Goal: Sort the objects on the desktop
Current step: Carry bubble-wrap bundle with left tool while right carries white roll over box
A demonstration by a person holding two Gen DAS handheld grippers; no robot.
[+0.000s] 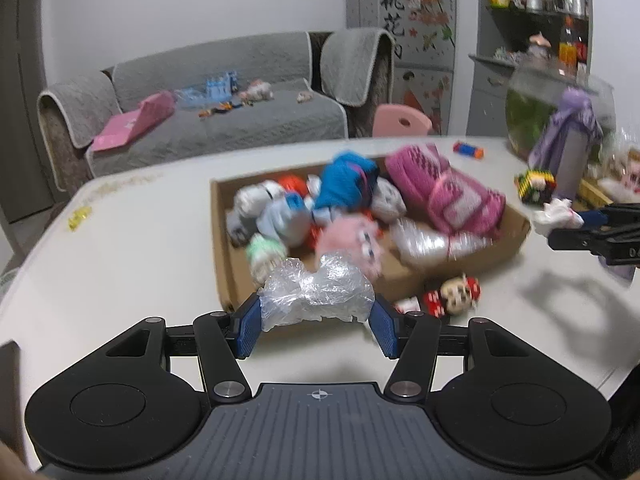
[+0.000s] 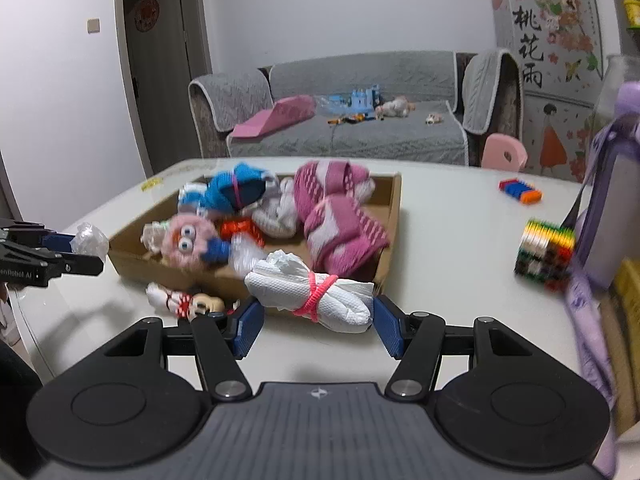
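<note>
The crumpled clear plastic bag (image 1: pixel 316 294) sits between the blue pads of the left gripper (image 1: pixel 316 316), whose jaws stand partly closed and press on both its sides, so it is held, just above the near wall of the cardboard box (image 1: pixel 224 256). The white cloth bundle tied with a pink band (image 2: pixel 312 296) is held the same way in the right gripper (image 2: pixel 314 320), its jaws half closed against the bundle's two ends, over the box's near right corner. The box, in the middle of the white table (image 1: pixel 132 248), is already crowded: a pink fuzzy toy with googly eyes (image 2: pixel 188 244), a blue knitted item (image 2: pixel 236 192), a magenta patterned cloth (image 2: pixel 336 220) and several wrapped pieces. Outside it, just beside the near wall, lies a small doll in red (image 1: pixel 452 296); further right are a multicoloured block cube (image 2: pixel 544 252), a small striped block (image 2: pixel 520 191) and a purple bottle (image 2: pixel 612 208). Judging from this, both loads look about to go into the box. The plastic bag is thin and slippery, and a light squeeze may let it slide out short of the wall and land on the table. The bundle is bulky, so it could catch the box's rim or roll off the heap. The two grippers are near each other and could collide if both move in together.
</note>
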